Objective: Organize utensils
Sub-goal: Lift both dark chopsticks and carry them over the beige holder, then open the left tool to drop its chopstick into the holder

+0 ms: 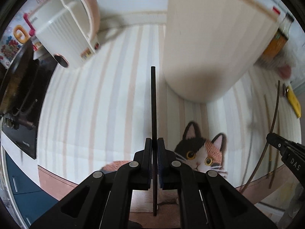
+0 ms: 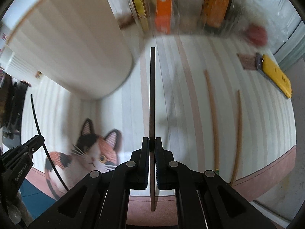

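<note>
Counter covered by a striped cloth mat (image 1: 106, 95) with a calico cat print (image 1: 202, 152) at its near edge. Went left to right.

Far-left corner: white ribbed electric kettle with pink trim (image 1: 66, 32), blurred. Centre, towards the far edge: tall white cylindrical utensil holder (image 1: 205, 43), standing on the mat. Right half of the mat: two light wooden chopsticks (image 2: 212, 118) lying loose, roughly parallel, near each other but apart. Near the right edge: yellow-handled flat tool (image 2: 276, 76); what kind of tool it was I could not tell.

Risks, as judged:
- Each held stick was pinched at one point along its length, with a long free end beyond the jaws. It could pivot in the pads during a quick swing, and the tip would then miss the holder's mouth.
- The holder is tall. A tip that struck its rim or wall could tip it.
- Both hands converging on one opening could knock the two sticks together.

Grippers:
- Left gripper (image 1: 154, 152): jaws closed nearly completely on a thin black chopstick (image 1: 153, 103), pads pressing both sides, stick clear of the mat.
- Right gripper (image 2: 152, 152): jaws likewise closed on a dark brown wooden chopstick (image 2: 152, 95), held the same way, just right of the holder.
</note>
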Tool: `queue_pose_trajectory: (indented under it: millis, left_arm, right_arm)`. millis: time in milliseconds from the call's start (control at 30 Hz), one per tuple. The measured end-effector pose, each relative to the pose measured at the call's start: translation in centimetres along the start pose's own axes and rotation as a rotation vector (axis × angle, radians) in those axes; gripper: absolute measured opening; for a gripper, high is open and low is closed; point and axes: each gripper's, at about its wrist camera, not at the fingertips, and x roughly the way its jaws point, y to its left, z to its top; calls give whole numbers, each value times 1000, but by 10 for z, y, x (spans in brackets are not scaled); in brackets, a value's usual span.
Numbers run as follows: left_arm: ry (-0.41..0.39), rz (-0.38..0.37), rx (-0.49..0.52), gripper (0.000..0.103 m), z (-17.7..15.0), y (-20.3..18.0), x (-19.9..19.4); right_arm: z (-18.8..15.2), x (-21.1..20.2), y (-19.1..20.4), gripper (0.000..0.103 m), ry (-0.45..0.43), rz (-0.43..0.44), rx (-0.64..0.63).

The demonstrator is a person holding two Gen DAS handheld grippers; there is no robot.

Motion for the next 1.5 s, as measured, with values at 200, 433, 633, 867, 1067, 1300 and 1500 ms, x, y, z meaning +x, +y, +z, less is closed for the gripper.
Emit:
queue_pose_trajectory:
  millis: [200,433,633,867,1067,1300,1500]
  left_arm:
    - [-96,14,-27,3,9,10,-33]
    - [-168,37,-53,2,24,20,-55]
    - [-241,46,-78,2,39,29,-79]
    - [-317,-11,-124,2,60,40,-126]
    - [-395,-97,-156,2,80,51,-181]
    - [-496,-167,-128,2,113,41,-238]
    - [-551,-203,-87,0,146,22,-259]
  right_arm:
    - [7,-30,5,5,-93,16,-19]
    - [26,-64,10,5,-200,22,-21]
    - [38,-89,17,5,-269,45,-21]
    - [57,-133,33,5,-331,107,-41]
    - [83,-185,44,5,-394,178,-53]
    - [122,-234,55,5,-489,229,-66]
    - [160,-247,65,5,-562,225,-65]
